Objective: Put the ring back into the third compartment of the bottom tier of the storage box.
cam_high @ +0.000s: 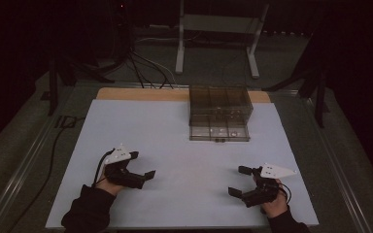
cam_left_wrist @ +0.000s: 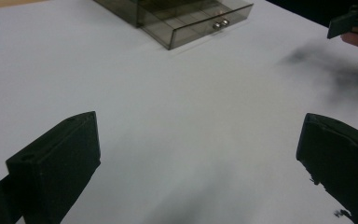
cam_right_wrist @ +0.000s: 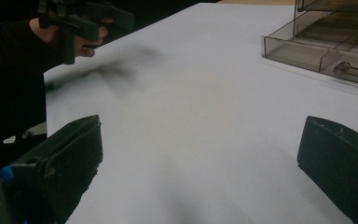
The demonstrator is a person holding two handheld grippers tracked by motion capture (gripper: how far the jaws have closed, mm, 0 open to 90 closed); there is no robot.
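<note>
High view: both the left gripper [cam_high: 142, 165] and right gripper [cam_high: 240, 180] rest with jaws spread wide, holding nothing — the clear drawer box [cam_high: 219, 112] sits at twelve o'clock, its drawer [cam_high: 219, 132] pulled out. Risk: a hasty reach could shove the light box backward.

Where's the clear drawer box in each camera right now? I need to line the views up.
High view: the clear drawer box stands at the far middle of the white table, its bottom drawer pulled out toward the person.
Left gripper view: top centre, open drawer facing the camera.
Right gripper view: upper right corner, cut off by the edge.
Shared landmark: the drawer's pair of small metal knobs.
</note>
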